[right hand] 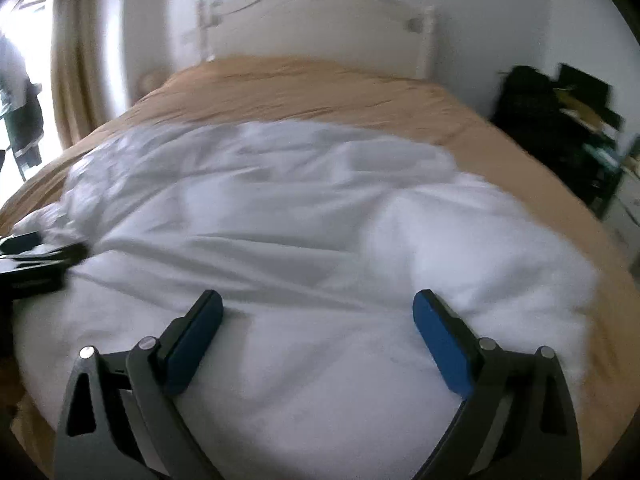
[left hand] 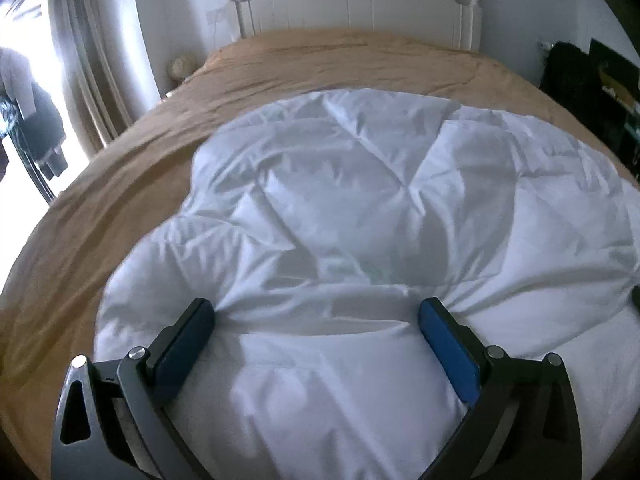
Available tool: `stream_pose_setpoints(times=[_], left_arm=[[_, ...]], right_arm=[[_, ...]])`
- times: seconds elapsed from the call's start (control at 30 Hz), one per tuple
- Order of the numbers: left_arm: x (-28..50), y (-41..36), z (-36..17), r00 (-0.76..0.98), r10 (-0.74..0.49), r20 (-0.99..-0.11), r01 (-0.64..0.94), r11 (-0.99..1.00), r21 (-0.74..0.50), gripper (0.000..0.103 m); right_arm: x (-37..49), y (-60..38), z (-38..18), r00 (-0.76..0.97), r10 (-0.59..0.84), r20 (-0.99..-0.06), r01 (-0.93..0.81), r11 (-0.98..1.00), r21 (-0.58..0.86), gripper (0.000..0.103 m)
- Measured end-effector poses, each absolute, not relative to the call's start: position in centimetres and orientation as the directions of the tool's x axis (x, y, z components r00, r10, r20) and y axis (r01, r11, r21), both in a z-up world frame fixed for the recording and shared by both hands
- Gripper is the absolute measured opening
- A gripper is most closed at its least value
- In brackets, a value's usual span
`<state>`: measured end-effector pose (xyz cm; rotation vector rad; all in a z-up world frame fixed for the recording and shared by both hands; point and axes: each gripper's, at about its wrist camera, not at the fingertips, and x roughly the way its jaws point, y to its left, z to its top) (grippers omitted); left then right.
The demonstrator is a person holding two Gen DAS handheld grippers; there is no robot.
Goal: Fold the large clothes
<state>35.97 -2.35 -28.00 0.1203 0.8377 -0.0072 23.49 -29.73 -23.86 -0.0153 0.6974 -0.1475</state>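
A white quilted duvet (left hand: 360, 200) lies crumpled on a bed with a tan cover (left hand: 120, 184). My left gripper (left hand: 316, 306) stands wide open at the duvet's near edge. Its blue-padded fingertips (left hand: 430, 308) rest against a raised fold of white fabric that bulges between them, and the pads do not squeeze it. In the right wrist view the duvet (right hand: 300, 208) looks blurred. My right gripper (right hand: 319, 298) hangs wide open just over its near edge with only flat fabric under it. The left gripper (right hand: 40, 252) shows as a dark shape at that view's left edge.
A white headboard (left hand: 360, 4) stands against the far wall. A beige curtain (left hand: 92, 60) and a bright window with hanging dark clothes (left hand: 40, 136) are to the left. Dark bags and shelves (right hand: 552, 120) crowd the bed's right side.
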Motion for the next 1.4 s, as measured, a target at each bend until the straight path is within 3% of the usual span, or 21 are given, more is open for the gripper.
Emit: stream_pose_setpoints(times=[0.1,0.2,0.33,0.4,0.5,0.7,0.8,0.9,1.0,1.13,1.27,1.4], left_arm=[[35.3,-0.3,-27.7,0.689,0.094,-0.719,0.018,0.989,0.146,0.103],[35.1,2.1,-28.3,0.694,0.164,-0.701,-0.051,0.982,0.179,0.103],[35.3,6.2,-29.0,0.665,0.143,-0.733,-0.118,0.989,0.086,0.103],[35.3,7.0,-28.1,0.669,0.179,-0.722,-0.157,0.983,0.098,0.103],[34.1,6.8,-25.2,0.698,0.212,-0.684,-0.194,0.975,0.104,0.091],[30.9,1.5,-20.6,0.799,0.041,-0.6,-0.037,0.999,0.018,0.093],[30.8,-3.3,-21.7,0.822,-0.02,-0.57,0.072,0.995,0.069,0.099],[32.4,-5.5,-26.7,0.714,-0.029,-0.699,0.116,0.99,0.078,0.1],[32.6,-5.1,-28.3,0.719,-0.049,-0.694,0.115,0.992,0.049,0.102],[33.0,-5.3,-28.2,0.702,-0.055,-0.71,0.122,0.992,0.044,0.103],[32.5,-5.6,-28.3,0.702,-0.051,-0.711,0.123,0.991,0.05,0.103],[32.4,-5.4,-28.3,0.688,-0.055,-0.724,0.13,0.99,0.048,0.103]], right_arm=[[22.2,-33.5,-24.0,0.747,-0.225,-0.626,0.23,0.97,-0.074,0.095],[21.7,-36.4,-24.9,0.734,-0.222,-0.642,0.272,0.962,-0.022,0.095],[22.0,-36.9,-25.6,0.729,-0.214,-0.651,0.283,0.959,0.002,0.096],[22.4,-36.8,-25.8,0.722,-0.211,-0.658,0.28,0.96,-0.001,0.097],[22.9,-37.1,-26.0,0.715,-0.208,-0.667,0.288,0.958,0.01,0.097],[22.7,-37.0,-26.4,0.714,-0.212,-0.667,0.295,0.955,0.013,0.098],[22.7,-36.9,-26.4,0.714,-0.212,-0.667,0.295,0.955,0.012,0.098],[22.9,-36.9,-26.3,0.704,-0.211,-0.678,0.295,0.955,0.009,0.098],[22.6,-36.3,-24.4,0.68,-0.237,-0.694,0.324,0.946,-0.006,0.095],[23.2,-33.7,-20.1,0.733,-0.123,-0.669,0.235,0.969,0.079,0.094],[28.5,-30.0,-20.1,0.623,-0.039,-0.781,0.13,0.99,0.054,0.094],[35.0,-28.6,-22.8,0.487,-0.104,-0.867,0.142,0.989,-0.039,0.095]])
